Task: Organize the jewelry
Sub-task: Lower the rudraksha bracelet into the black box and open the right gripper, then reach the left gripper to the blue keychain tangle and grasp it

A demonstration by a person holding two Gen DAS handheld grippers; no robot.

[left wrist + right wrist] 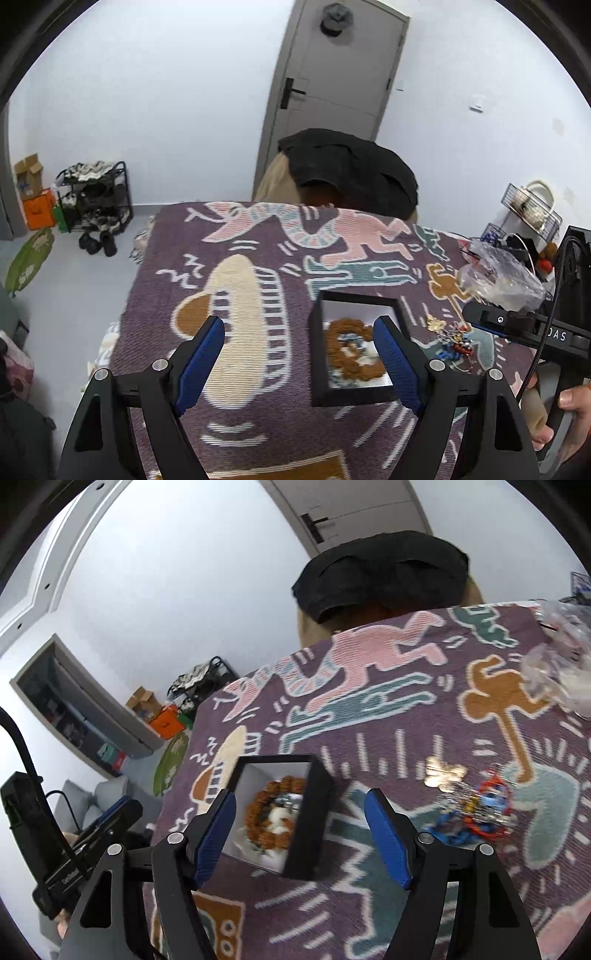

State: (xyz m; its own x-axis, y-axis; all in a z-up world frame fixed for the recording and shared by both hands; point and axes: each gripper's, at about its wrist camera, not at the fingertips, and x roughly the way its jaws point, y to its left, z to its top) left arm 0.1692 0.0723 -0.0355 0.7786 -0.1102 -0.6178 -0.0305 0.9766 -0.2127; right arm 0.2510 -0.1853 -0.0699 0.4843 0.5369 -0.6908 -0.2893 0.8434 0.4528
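A black open box [354, 391] stands on the patterned cloth; it also shows in the right wrist view [314, 812]. Inside it lies a brown bead bracelet [341, 356] [266, 834] with some small pieces. A pile of loose jewelry [452, 341] [476, 812] and a gold-coloured piece [443, 771] lie to the right of the box. My left gripper [301, 362] is open and empty above the cloth, just left of the box. My right gripper [301, 834] is open and empty, above the box's near right side.
The cloth [258, 258] covers a table. A crumpled clear plastic bag [498, 277] [561, 664] lies at the far right. A chair with a black garment [351, 170] stands behind the table. A shoe rack [96, 195] stands on the floor at the left.
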